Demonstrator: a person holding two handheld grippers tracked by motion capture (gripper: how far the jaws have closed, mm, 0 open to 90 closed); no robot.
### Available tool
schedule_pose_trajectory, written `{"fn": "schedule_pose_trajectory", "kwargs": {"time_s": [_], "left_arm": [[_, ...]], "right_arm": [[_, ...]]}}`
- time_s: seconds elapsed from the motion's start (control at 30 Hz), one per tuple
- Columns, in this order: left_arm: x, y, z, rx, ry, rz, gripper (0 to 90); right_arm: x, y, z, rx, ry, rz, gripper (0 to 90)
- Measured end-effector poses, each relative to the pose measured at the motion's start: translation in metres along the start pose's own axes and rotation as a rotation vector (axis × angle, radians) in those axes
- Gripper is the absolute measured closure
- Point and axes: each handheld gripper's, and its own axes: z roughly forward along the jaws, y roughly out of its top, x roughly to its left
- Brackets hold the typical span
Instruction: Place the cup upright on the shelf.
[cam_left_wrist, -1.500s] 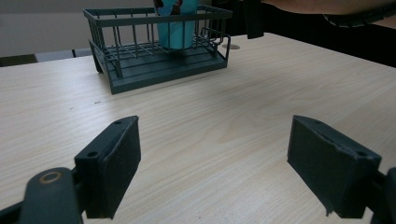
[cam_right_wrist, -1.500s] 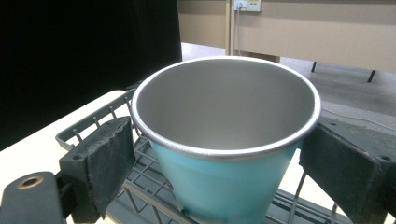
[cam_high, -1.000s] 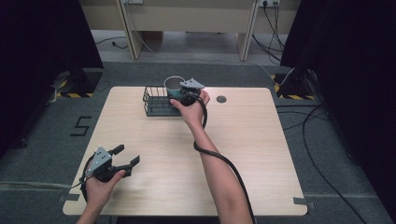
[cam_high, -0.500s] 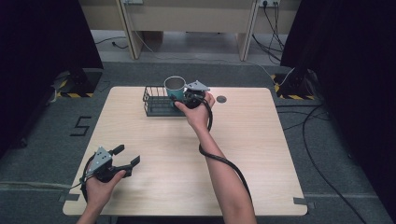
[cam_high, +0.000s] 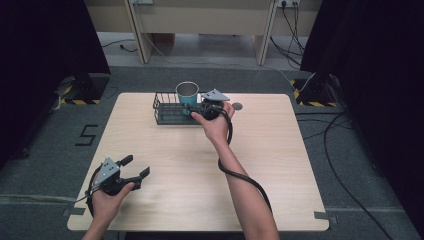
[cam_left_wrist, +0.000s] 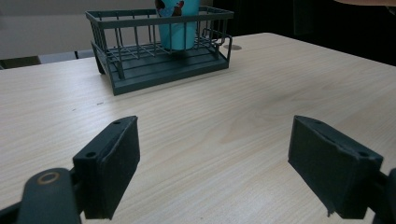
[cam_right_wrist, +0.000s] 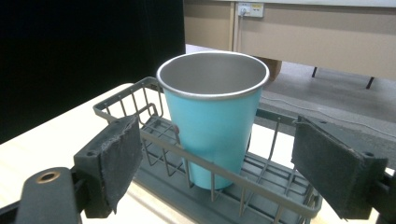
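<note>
Two grippers, one cup in the wire basket.
Left gripper rests idle near the table edge, fingers wide apart; teal cup stands upright inside basket; right gripper fingers, just closing, flank the cup without touching, apparently lining up a grasp.

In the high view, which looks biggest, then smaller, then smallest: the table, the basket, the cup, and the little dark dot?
1. Table, by far the biggest.
2. Basket.
3. Cup, standing in the basket.
4. Dark dot, the smallest.
All sit at a similar distance at the table's far side, so the order looks safe.
</note>
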Motion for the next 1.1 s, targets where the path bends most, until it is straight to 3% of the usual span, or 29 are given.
{"fn": "schedule_pose_trajectory", "kwargs": {"time_s": [1.1], "left_arm": [[-0.001, 0.0, 0.0, 0.001, 0.003, -0.003, 16.1]], "right_arm": [[-0.002, -0.018, -0.039, 0.015, 0.02, -0.014, 20.3]]}}
